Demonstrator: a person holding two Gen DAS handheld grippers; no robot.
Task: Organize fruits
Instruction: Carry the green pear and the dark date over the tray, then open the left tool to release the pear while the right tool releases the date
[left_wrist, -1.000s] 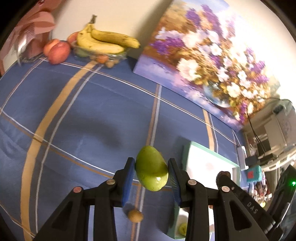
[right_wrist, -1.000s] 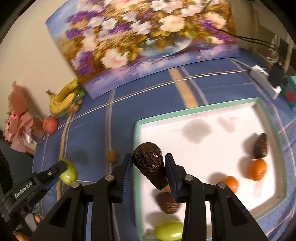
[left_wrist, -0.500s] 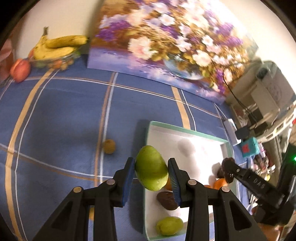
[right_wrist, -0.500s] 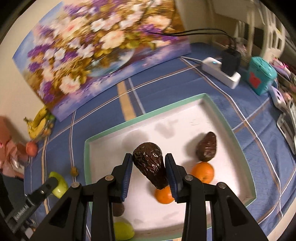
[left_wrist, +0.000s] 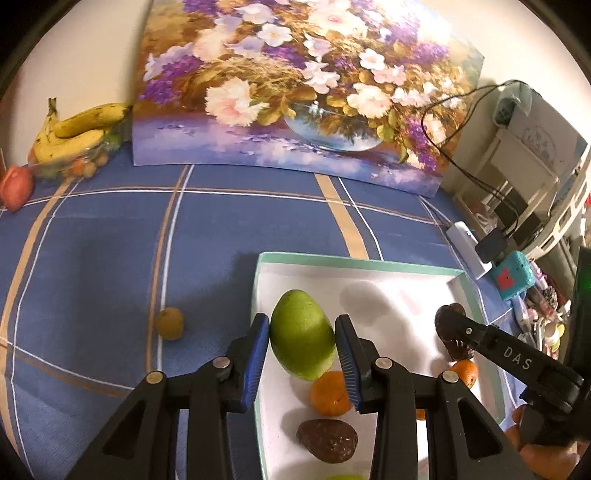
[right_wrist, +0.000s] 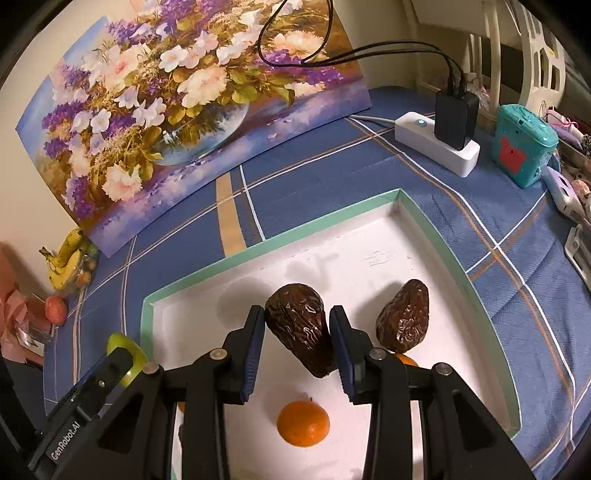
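Note:
My left gripper (left_wrist: 303, 345) is shut on a green mango (left_wrist: 302, 345) and holds it above the left part of the white tray (left_wrist: 354, 263). My right gripper (right_wrist: 297, 341) is shut on a dark brown avocado (right_wrist: 299, 334) above the tray's (right_wrist: 273, 245) middle. In the tray lie another dark avocado (right_wrist: 403, 320), tangerines (right_wrist: 303, 424) (left_wrist: 330, 393) and a brown avocado (left_wrist: 327, 440). The right gripper with its avocado (left_wrist: 452, 334) shows at the right of the left wrist view. The left gripper's mango (right_wrist: 127, 350) shows at the left of the right wrist view.
A small brown fruit (left_wrist: 169, 323) lies on the blue checked cloth left of the tray. Bananas (left_wrist: 72, 134) and a red apple (left_wrist: 15, 187) sit at the far left. A flower painting (left_wrist: 295, 85) leans on the wall. A power strip (right_wrist: 437, 147) and teal box (right_wrist: 522, 144) stand right.
Both grippers have moved to the right and forward over the tray, each still holding its fruit. The right gripper now hangs beside the avocado lying in the tray.

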